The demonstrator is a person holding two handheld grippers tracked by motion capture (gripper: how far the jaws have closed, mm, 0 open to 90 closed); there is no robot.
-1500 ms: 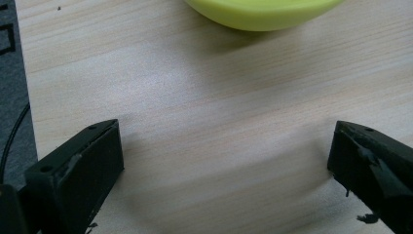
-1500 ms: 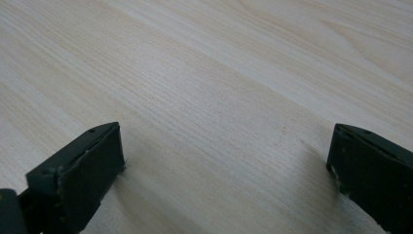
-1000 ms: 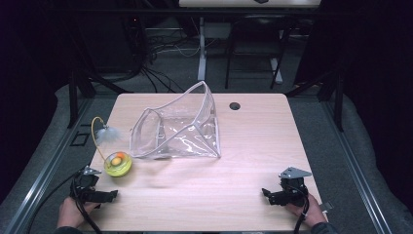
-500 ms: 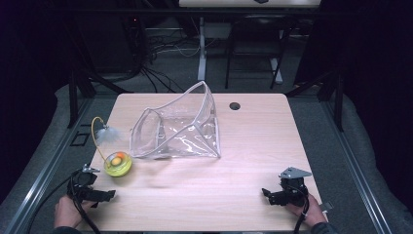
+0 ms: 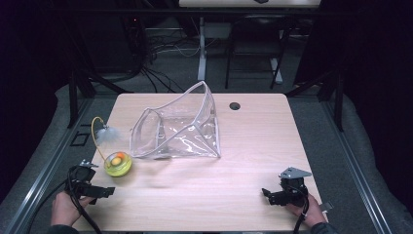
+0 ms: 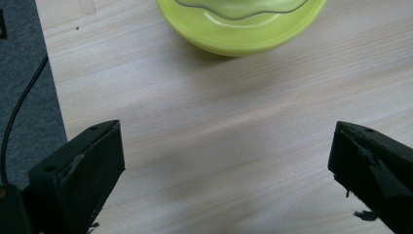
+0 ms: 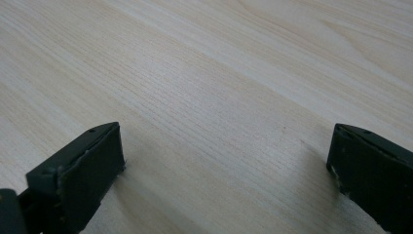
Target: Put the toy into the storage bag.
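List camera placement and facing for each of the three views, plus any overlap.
High view: above the person's side, looking forward and down on the table; both hands, left claw and right claw show.
Left gripper view: rides the left claw, faces the yellow-green toy bowl; open jaws show.
Right gripper view: rides the right claw, faces bare wood; open jaws show.
Shared: high and left views both show the bowl.
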